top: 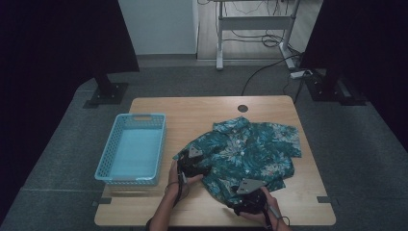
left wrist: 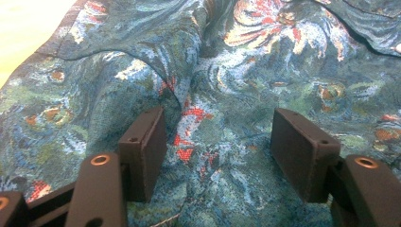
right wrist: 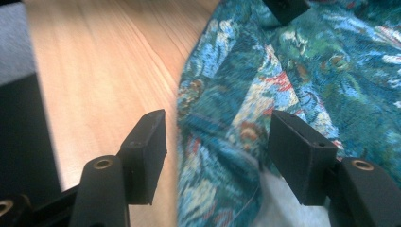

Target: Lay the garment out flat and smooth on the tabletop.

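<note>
On a pale wooden table (top: 163, 211) standing on grey carpet, a light-blue plastic basket (top: 131, 147) sits by the left edge, its long side running front to back. Beside it, toward the right half of the tabletop, a teal flower-print shirt (top: 250, 147) lies spread and rumpled, its hem reaching near the front edge and one sleeve near the right edge. The left gripper (top: 192, 166) rests on the shirt's left side, jaws held wide apart with the cloth lying loose between them, gripping nothing. The right gripper (top: 250, 195) sits at the shirt's front hem near the front edge; its jaws stand well apart astride the cloth's edge, one over bare wood, the pads not pressing the fabric. A round cable hole (top: 242, 108) marks the table's back edge. Behind, dark curtains (top: 57, 43) flank the room, a white desk frame (top: 255, 29) stands on the floor, and cables (top: 269, 67) trail toward a power strip (top: 300, 73) at right.
</note>
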A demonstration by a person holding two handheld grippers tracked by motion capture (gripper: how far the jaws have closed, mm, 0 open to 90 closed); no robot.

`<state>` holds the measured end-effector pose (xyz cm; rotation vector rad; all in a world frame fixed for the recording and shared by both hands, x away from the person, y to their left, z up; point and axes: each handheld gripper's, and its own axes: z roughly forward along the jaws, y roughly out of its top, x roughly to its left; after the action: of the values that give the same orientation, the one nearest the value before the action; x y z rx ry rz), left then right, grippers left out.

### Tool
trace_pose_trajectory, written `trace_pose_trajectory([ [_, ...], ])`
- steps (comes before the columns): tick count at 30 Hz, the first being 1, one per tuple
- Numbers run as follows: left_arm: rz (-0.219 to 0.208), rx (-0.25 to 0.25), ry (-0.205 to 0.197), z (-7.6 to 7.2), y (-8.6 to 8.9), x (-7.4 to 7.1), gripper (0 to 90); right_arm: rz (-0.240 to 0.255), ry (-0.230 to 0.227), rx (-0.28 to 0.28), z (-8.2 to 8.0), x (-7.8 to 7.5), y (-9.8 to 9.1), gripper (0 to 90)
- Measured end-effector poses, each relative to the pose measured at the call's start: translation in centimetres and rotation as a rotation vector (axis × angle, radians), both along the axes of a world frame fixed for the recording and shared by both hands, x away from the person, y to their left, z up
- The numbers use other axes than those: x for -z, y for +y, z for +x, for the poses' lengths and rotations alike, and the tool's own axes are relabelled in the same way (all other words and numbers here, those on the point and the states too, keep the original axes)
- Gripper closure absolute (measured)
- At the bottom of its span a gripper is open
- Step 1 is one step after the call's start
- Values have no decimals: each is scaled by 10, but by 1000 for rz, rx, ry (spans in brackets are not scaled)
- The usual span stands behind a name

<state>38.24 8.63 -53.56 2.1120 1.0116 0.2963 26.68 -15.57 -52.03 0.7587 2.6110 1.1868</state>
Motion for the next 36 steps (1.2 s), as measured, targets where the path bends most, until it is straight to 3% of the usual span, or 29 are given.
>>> trace_pose_trajectory([
  [2,-4,-2,-1,0,0,0,365,-18,-6,11,3,3,4,433],
  [9,-3,1,1,0,0,0,366,-5,-10,55,7,1,1,809],
  [13,-2,-1,-3,0,0,0,367,25,-16,53,3,-5,-3,867],
  [20,5,5,0,0,0,0,369,68,20,-30,-13,-20,5,868],
  [25,10,20,17,-1,1,-2,374,91,60,-130,-29,-30,28,857],
  [32,36,33,33,-3,6,-6,386,79,98,-208,-29,-20,58,689],
  [33,26,37,27,-6,8,-9,389,101,105,-208,-28,-21,59,586],
  [36,12,48,8,-13,6,-16,394,192,142,-166,-25,-29,45,524],
])
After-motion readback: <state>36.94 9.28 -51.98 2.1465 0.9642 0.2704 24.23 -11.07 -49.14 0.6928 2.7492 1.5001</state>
